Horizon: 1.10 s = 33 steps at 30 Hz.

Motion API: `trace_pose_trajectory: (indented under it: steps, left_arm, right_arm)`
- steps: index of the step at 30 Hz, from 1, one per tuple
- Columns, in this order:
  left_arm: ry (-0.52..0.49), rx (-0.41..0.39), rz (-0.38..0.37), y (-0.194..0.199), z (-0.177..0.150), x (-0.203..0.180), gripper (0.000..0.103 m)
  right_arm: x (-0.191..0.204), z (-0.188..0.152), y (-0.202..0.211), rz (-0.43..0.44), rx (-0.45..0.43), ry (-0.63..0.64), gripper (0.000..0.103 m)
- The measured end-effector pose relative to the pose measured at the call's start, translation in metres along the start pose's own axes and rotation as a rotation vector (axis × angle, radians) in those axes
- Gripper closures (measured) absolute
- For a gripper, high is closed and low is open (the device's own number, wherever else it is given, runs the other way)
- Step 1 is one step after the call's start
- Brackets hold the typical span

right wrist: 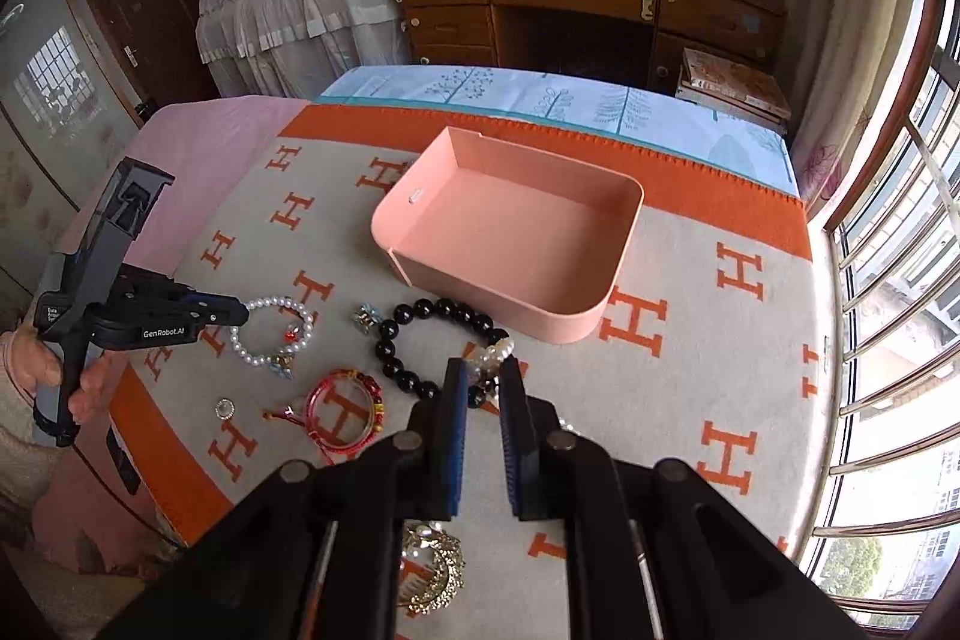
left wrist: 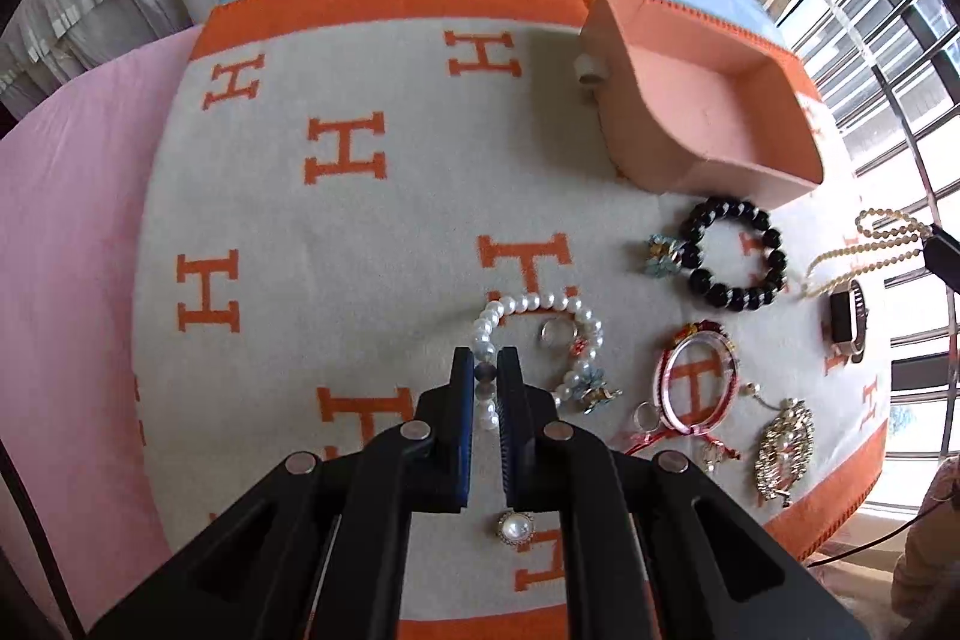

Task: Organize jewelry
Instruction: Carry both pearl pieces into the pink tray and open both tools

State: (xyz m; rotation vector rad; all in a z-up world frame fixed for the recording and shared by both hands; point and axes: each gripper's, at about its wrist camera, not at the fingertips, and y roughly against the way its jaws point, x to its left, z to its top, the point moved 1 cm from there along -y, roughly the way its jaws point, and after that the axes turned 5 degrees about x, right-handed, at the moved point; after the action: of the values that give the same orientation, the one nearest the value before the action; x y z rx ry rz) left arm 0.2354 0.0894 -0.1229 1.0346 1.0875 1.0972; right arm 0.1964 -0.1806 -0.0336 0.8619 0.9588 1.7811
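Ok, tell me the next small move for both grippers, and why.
Probably carry both catches to the pink tray. The left gripper is shut on the white pearl bracelet, the right gripper on the thin bead necklace, and the tray holds nothing.

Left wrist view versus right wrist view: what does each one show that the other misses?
Only the left wrist view shows the watch, the small silver ring inside the pearl bracelet, and the left claw shut on that bracelet. Only the right wrist view shows the whole pink box interior, the wooden desk and the person's hand. Both show the black bead bracelet, the red bangle and the gold brooch.
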Motion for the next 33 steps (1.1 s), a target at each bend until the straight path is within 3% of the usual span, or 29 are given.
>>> trace_pose_trajectory:
  steps: [11, 15, 19, 26, 30, 31, 33]
  left_arm:
    - [-0.038, -0.278, -0.083, 0.134, 0.036, -0.050, 0.098]
    - [-0.066, -0.320, -0.111, 0.149, 0.055, -0.079, 0.098]
    - [-0.095, -0.306, -0.113, 0.131, 0.075, -0.106, 0.098]
    - [-0.103, -0.231, -0.084, 0.062, 0.106, -0.133, 0.098]
    - [-0.155, -0.227, -0.055, 0.037, 0.109, -0.146, 0.096]
    - [-0.171, -0.228, -0.043, 0.033, 0.108, -0.149, 0.093]
    - [-0.192, -0.229, -0.018, 0.027, 0.106, -0.152, 0.058]
  right_arm:
    - [0.028, 0.046, 0.071, -0.024, -0.218, -0.001, 0.093]
    - [0.028, 0.064, 0.069, -0.048, -0.253, -0.026, 0.093]
    - [0.017, 0.078, 0.046, -0.054, -0.235, -0.070, 0.093]
    - [-0.012, 0.085, -0.012, -0.057, -0.146, -0.152, 0.092]
    - [-0.023, 0.082, -0.035, -0.053, -0.102, -0.189, 0.092]
    - [-0.025, 0.079, -0.039, -0.054, -0.093, -0.197, 0.092]
    - [-0.032, 0.076, -0.046, -0.058, -0.082, -0.216, 0.091]
